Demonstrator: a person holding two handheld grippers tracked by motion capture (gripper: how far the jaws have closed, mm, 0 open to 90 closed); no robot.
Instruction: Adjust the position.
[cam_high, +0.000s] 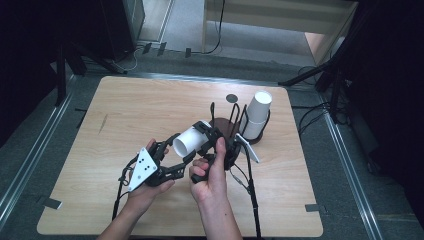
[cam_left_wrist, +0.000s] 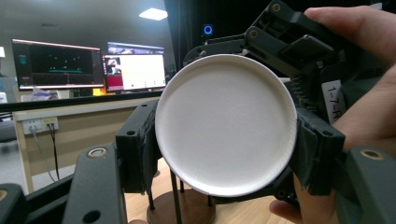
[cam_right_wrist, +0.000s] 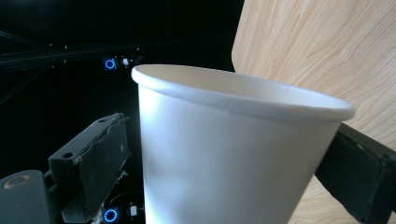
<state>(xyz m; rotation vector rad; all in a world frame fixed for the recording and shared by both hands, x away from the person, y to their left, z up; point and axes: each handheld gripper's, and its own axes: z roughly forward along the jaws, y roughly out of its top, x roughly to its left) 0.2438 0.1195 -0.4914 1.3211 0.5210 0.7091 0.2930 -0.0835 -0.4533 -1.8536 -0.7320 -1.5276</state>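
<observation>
White paper cup (cam_high: 186, 141) sideways — right gripper (cam_high: 212, 142) clamped on it, left gripper (cam_high: 172, 162) open (jaws apart).

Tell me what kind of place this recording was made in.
Probably a lab or office set up for recording. A wooden table stands between dark curtains and floor rails, lit computer monitors sit on a desk behind, and cables run across the grey floor.

White paper cup (cam_high: 189, 141), black tongs (cam_high: 181, 162) (pale woodgrain table (cam_high: 145, 105))
</observation>
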